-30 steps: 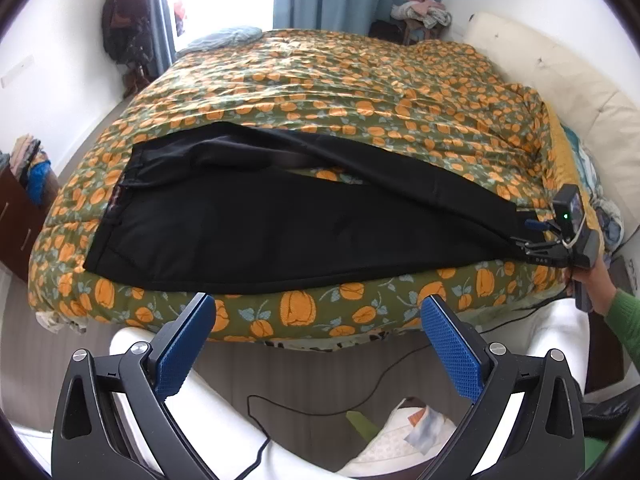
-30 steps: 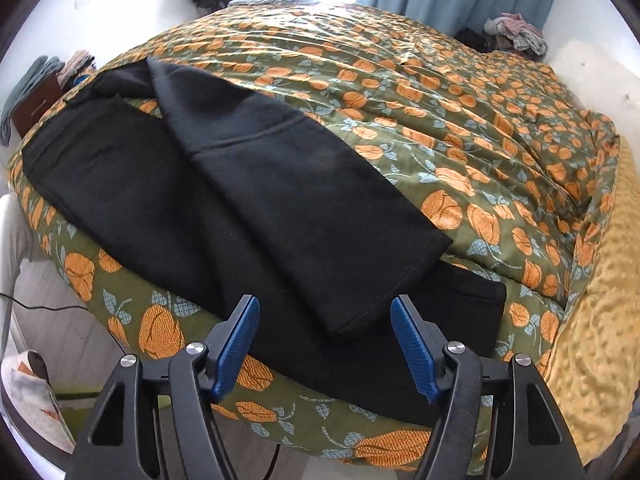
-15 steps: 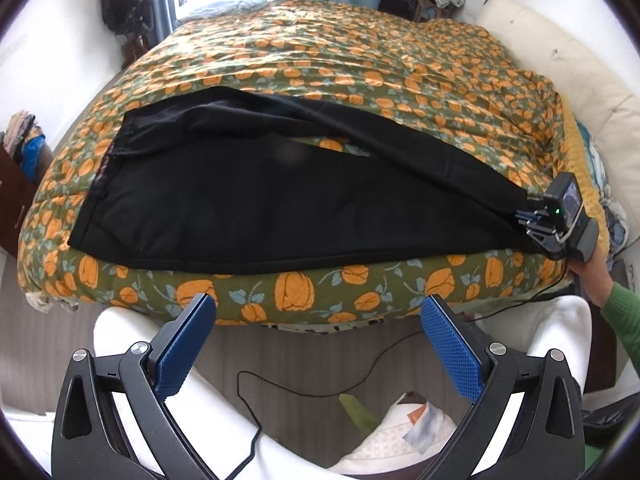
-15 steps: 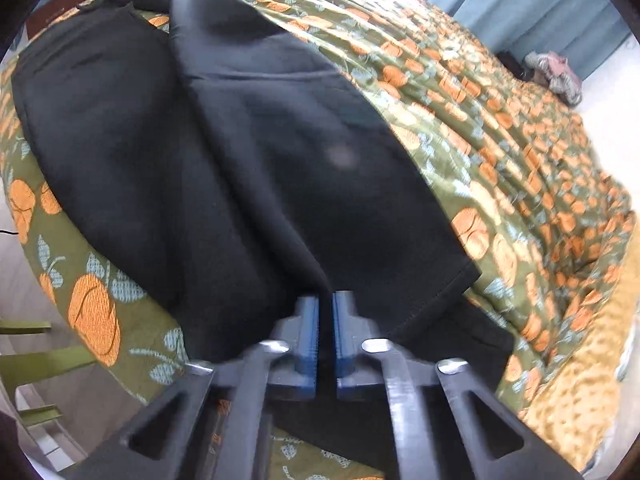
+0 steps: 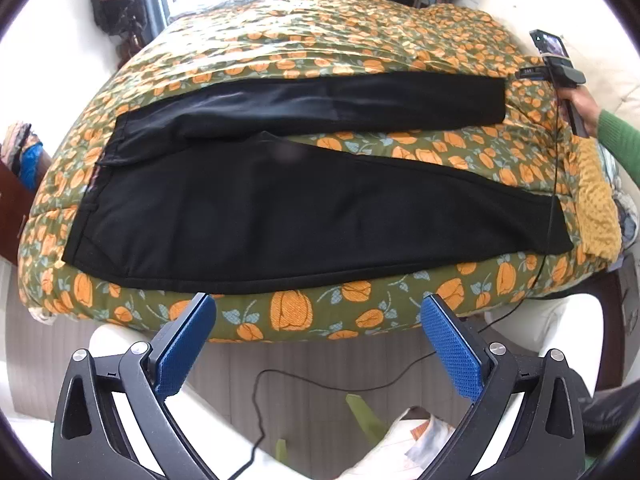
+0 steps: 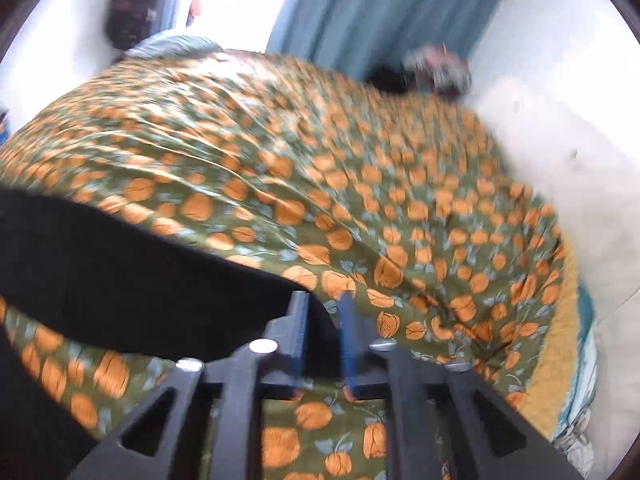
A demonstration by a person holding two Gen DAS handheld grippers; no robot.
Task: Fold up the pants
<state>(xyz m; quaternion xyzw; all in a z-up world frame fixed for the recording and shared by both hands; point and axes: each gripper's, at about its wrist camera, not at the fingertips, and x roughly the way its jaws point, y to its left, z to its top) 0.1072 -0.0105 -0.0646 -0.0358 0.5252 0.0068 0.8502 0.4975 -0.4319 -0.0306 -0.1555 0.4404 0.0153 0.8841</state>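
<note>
In the left wrist view, the black fabric pants (image 5: 280, 208) lie spread on the bed's olive quilt printed with orange pumpkins (image 5: 320, 40). The waistband sits at the left side, and the two legs fan apart toward the right, a wedge of quilt showing between them. The near leg runs along the bed's front edge; the far leg lies flat farther back. The left gripper (image 5: 316, 344) hovers off the bed's front edge with its blue-padded jaws wide apart and nothing between them. At the upper right, a hand (image 5: 580, 106) in a green sleeve (image 5: 616, 140) holds the right gripper (image 5: 532, 74) just past the far leg's hem, apart from the cloth.

The right wrist view is blurred. The right gripper (image 6: 322, 336) has its jaws a narrow gap apart and opening. The dark hem of a pant leg (image 6: 120, 280) lies at the left jaw, with a sliver of black in the gap; the pads do not appear to press it. Blue curtains (image 6: 380, 12) hang behind the bed.
</note>
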